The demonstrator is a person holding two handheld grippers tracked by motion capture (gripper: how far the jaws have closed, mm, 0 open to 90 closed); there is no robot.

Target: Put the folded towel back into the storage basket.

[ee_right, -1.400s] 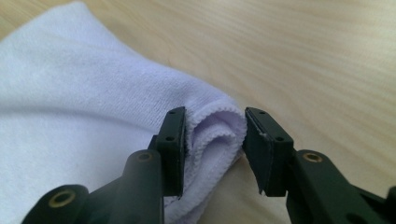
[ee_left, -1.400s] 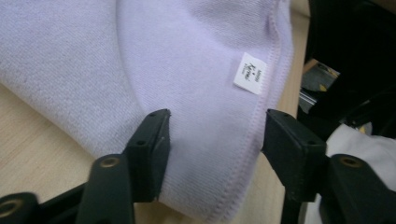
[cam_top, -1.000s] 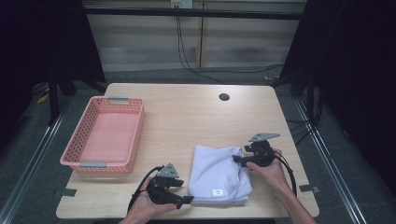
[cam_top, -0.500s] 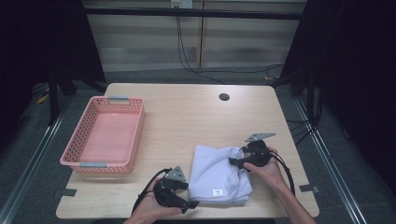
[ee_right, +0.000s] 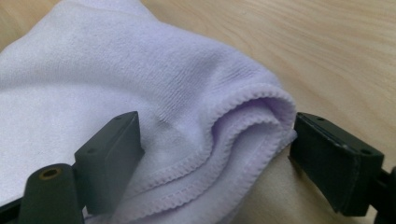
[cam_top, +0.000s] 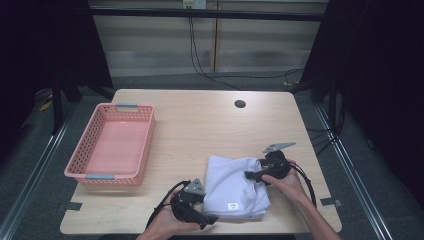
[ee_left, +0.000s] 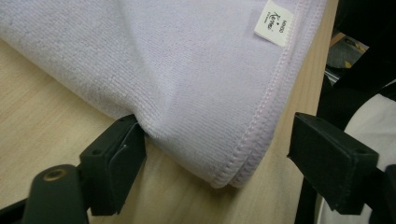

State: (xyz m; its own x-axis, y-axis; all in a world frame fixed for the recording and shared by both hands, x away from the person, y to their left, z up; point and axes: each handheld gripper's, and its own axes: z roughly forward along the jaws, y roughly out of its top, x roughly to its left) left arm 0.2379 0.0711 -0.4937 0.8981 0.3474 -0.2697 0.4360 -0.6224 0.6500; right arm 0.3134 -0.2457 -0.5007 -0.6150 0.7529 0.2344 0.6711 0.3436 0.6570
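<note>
With jaws that have just been opening and now stand apart around the folded lilac towel point(cam_top: 232, 187), the left gripper point(cam_top: 209, 220) at its near left corner and the right gripper point(cam_top: 248, 174) at its far right edge have barely shifted since a second ago, the towel lying on the surface point(cam_top: 200, 125) right of the pink basket point(cam_top: 87, 170).

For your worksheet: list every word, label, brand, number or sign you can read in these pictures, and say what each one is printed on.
White label sewn near the hem of the folded lavender towel: small dark print in two or three lines, too blurred and tilted to read reliably.
The same label in the high view: too small to read.
No other readable writing.
</note>
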